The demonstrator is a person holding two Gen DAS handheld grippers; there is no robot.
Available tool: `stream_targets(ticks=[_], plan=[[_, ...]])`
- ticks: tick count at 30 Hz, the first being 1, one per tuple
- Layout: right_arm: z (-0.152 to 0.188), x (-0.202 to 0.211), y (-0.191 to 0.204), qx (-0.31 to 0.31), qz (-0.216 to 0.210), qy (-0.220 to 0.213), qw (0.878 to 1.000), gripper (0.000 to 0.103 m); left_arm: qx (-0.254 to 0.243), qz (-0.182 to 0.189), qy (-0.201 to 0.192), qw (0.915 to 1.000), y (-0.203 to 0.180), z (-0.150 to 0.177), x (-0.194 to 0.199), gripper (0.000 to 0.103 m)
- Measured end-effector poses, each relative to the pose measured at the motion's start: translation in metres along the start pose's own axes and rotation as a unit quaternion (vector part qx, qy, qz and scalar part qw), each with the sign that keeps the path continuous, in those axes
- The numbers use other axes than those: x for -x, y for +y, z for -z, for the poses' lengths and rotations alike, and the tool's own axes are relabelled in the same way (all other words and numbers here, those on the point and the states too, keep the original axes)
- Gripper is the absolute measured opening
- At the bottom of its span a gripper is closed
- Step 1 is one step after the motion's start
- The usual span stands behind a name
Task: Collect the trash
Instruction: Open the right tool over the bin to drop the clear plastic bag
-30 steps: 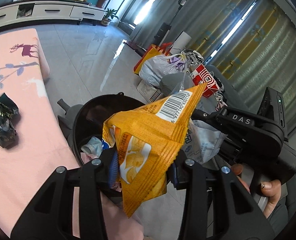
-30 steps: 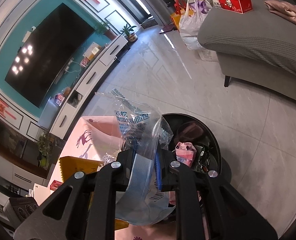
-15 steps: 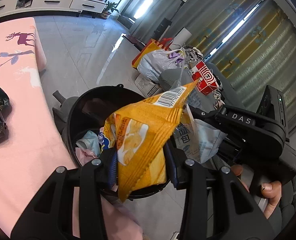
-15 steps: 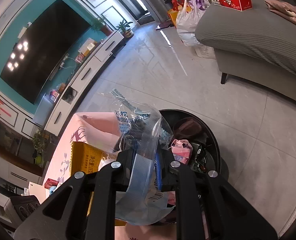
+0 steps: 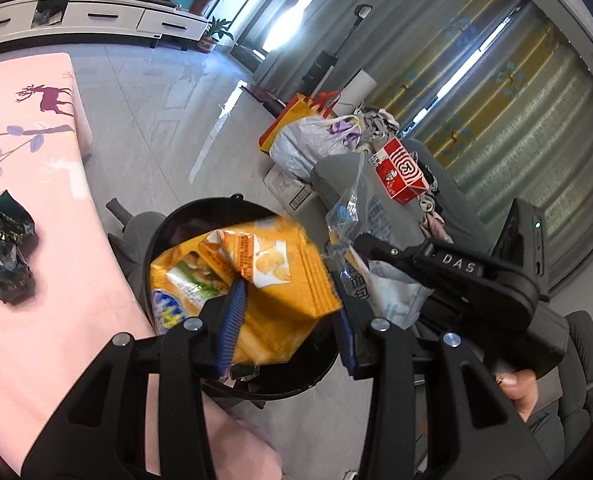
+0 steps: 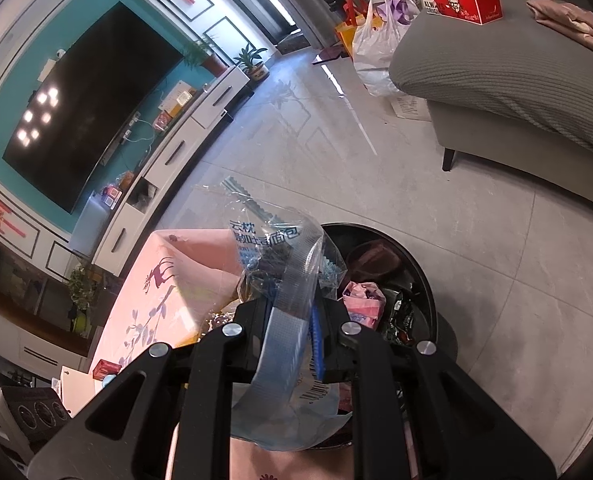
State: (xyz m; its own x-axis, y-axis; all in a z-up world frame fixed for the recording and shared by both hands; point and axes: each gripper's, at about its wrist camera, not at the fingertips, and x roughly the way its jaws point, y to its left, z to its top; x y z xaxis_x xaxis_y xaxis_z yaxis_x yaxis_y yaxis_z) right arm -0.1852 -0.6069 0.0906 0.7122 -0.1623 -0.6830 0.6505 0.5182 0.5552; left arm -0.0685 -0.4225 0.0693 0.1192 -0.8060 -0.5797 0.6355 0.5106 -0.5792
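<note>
Deposit step: left gripper [image 5: 284, 320] spread wide, orange chip bag [image 5: 264, 280] loose over black bin [image 5: 296, 380]; right gripper [image 6: 292, 332] clamped on clear bread wrapper [image 6: 280, 280] near rim; next, release over bin.

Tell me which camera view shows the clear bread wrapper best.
The right wrist view: the clear bread wrapper fills the centre, pinched in the right gripper, blue print readable, beside the black bin. The left wrist view shows only part of it, crumpled behind the right gripper's fingers.
</note>
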Motion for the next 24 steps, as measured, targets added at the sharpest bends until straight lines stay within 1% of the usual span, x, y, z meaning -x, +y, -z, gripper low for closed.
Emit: stream_targets(ticks=[12, 18, 24], plan=[[-0.002, 0.002, 0.0, 0.002, 0.002, -0.003, 1.0, 0.017, 0.004, 0.008, -0.012, 0.9999, 0.004, -0.006, 0.008, 0.04], [-0.002, 0.0, 0.001, 0.004, 0.005, 0.0, 1.0, 0.017, 0.02, 0.015, -0.013, 0.9996, 0.012, -0.007, 0.011, 0.04], [-0.001, -0.003, 0.001, 0.004, 0.009, 0.006, 1.0, 0.017, 0.031, 0.022, -0.007, 0.9992, 0.015, -0.008, 0.005, 0.04]])
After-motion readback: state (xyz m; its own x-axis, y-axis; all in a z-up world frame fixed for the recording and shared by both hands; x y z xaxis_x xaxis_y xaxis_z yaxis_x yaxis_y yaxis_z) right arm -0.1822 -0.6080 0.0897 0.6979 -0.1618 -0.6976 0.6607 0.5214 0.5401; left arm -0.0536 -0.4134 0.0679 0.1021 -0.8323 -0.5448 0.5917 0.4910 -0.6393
